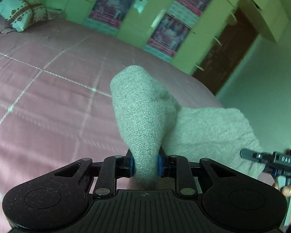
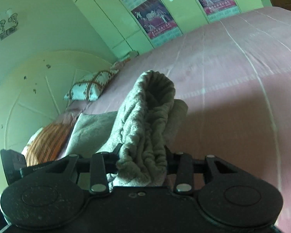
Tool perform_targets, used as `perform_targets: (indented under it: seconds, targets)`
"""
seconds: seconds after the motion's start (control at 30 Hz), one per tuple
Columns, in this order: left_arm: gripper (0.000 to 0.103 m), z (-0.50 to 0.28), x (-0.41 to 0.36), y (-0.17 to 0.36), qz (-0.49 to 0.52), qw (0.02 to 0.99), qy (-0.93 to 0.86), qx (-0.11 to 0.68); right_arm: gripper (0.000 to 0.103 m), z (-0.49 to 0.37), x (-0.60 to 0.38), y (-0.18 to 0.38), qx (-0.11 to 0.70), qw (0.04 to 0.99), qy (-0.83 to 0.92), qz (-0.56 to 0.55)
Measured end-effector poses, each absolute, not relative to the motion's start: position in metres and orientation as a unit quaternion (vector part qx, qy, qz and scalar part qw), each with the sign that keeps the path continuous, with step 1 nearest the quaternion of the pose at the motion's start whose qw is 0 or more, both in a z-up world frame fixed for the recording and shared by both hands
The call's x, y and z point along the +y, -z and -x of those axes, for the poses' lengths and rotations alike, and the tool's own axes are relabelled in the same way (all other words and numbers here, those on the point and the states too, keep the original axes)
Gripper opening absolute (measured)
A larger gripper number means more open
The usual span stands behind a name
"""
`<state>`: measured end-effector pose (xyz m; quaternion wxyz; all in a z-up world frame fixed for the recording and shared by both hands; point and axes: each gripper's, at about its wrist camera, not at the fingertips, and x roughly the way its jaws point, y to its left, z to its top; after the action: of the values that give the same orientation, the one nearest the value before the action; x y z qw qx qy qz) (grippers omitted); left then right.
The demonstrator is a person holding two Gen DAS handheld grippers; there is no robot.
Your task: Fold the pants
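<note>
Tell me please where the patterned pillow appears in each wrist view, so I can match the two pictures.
Left wrist view: the patterned pillow is at the top left corner, on the pink bedspread.
Right wrist view: the patterned pillow is left of centre, near the headboard.
Shared landmark: the posters on the wardrobe doors.

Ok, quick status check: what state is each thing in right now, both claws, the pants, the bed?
Left claw: shut on the pants, fabric pinched between its blue pads.
Right claw: shut on a bunched, gathered part of the pants.
Pants: grey, lifted off the bed, held at two points, not yet folded.
Bed: pink cover spread flat.
Pillow: lying at the head of the bed.
</note>
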<state>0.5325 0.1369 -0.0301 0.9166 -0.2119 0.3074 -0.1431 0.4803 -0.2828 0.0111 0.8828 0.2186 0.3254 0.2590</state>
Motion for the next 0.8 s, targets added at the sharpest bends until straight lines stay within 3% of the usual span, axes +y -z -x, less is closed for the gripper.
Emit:
perform_targets:
  seconds: [0.07, 0.1, 0.17, 0.27, 0.3, 0.47, 0.53, 0.6, 0.67, 0.8]
  targets:
    - [0.039, -0.554, 0.141, 0.046, 0.196, 0.921, 0.115, 0.317, 0.042, -0.512, -0.282, 0.011, 0.347, 0.88, -0.236, -0.221]
    - [0.047, -0.56, 0.145, 0.057, 0.188, 0.922, 0.073, 0.331, 0.058, -0.527, -0.284, 0.028, 0.374, 0.877, -0.208, -0.219]
    - [0.047, -0.559, 0.154, 0.065, 0.199, 0.919, 0.042, 0.339, 0.064, -0.542, -0.296, 0.057, 0.404, 0.881, -0.135, -0.204]
    - [0.048, -0.54, 0.16, 0.053, 0.18, 0.936, 0.034, 0.3, 0.058, -0.524, -0.314, 0.046, 0.353, 0.894, -0.138, -0.241]
    - [0.048, -0.538, 0.158, 0.048, 0.172, 0.939, 0.041, 0.294, 0.049, -0.515, -0.311, 0.035, 0.322, 0.909, -0.148, -0.221]
    - [0.055, -0.545, 0.126, 0.043, 0.146, 0.94, 0.076, 0.3, 0.046, -0.499, -0.259, -0.005, 0.23, 0.94, -0.204, -0.149]
    - [0.059, -0.546, 0.113, 0.055, 0.119, 0.928, 0.069, 0.346, 0.033, -0.509, -0.234, -0.004, 0.253, 0.932, -0.234, -0.115]
    - [0.065, -0.546, 0.105, 0.07, 0.101, 0.925, 0.062, 0.362, 0.019, -0.533, -0.204, 0.027, 0.369, 0.907, -0.194, -0.056]
    - [0.066, -0.536, 0.115, 0.067, 0.139, 0.925, 0.063, 0.349, 0.019, -0.529, -0.197, 0.038, 0.363, 0.91, -0.201, -0.02]
    - [0.066, -0.495, 0.139, 0.049, 0.15, 0.943, 0.023, 0.296, 0.022, -0.496, -0.209, 0.008, 0.303, 0.927, -0.217, -0.046]
